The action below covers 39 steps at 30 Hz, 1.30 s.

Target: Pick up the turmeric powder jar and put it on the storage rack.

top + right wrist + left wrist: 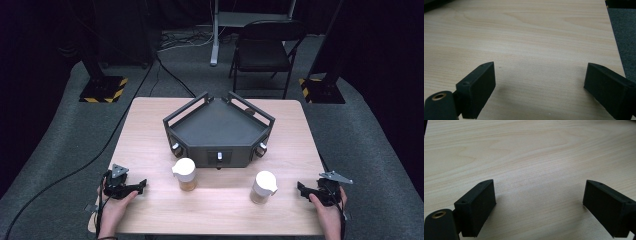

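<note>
We held the left gripper (142, 186) low over the near left corner of the wooden bench (150, 130), its jaws released and spread wide with nothing between them; in the left gripper view (539, 202) bare wood grain lay between the two black pads. The right gripper (301, 188) sat low at the near right edge, its jaws likewise released and empty; in the right gripper view (539, 83) plain bench surface showed between the pads, with the bench edge and grey floor at the far right.

Two small white-lidded jars stood upright on the bench between our grippers. The left jar (184, 174), with tan contents, stood just in front of the dark tray, well apart from the left gripper. The right jar (263, 187) stood nearer the front edge, near the right gripper but clear of it. The dark angular tray (220, 130), railed along its back sides, occupied the middle of the bench. Behind the bench stood a black folding chair (265, 50) on grey carpet.
</note>
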Tool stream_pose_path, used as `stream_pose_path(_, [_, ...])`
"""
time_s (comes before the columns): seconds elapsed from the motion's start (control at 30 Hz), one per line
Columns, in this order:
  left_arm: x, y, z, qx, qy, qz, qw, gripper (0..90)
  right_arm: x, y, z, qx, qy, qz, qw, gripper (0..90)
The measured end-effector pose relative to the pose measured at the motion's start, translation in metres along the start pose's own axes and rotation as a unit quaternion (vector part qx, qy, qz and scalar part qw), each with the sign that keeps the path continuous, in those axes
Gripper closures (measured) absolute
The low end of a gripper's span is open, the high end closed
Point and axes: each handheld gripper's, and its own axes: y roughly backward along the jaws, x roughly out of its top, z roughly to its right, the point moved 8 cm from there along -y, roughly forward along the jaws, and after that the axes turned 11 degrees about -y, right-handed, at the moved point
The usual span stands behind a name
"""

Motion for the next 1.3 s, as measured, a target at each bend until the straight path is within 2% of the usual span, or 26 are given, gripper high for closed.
stream_pose_path(0.1, [0.002,-0.001,0.003,0.006,-0.007,-0.006,0.9999,8.4,0.0,-0.001,-0.004,-0.007,0.011,-0.005,0.9999,7.7])
stream_pose_path(0.2, [0.002,-0.002,0.003,0.004,-0.007,-0.006,1.0,8.5,0.001,-0.002,-0.006,-0.013,0.02,-0.009,0.9997,6.9])
stream_pose_path(0.23, [0.002,-0.002,0.002,0.003,-0.007,-0.006,1.0,8.4,0.001,-0.003,-0.01,-0.019,0.032,-0.013,0.9992,5.9])
stream_pose_path(0.97, [0.004,-0.003,0.004,0.006,-0.007,-0.008,0.9999,7.8,0.001,-0.004,-0.012,-0.019,0.033,-0.018,0.9991,2.3])
stream_pose_path(1.3, [0.003,-0.002,0.003,0.0,-0.009,-0.004,1.0,10.0,0.002,-0.005,-0.012,-0.018,0.034,-0.02,0.9991,1.3])
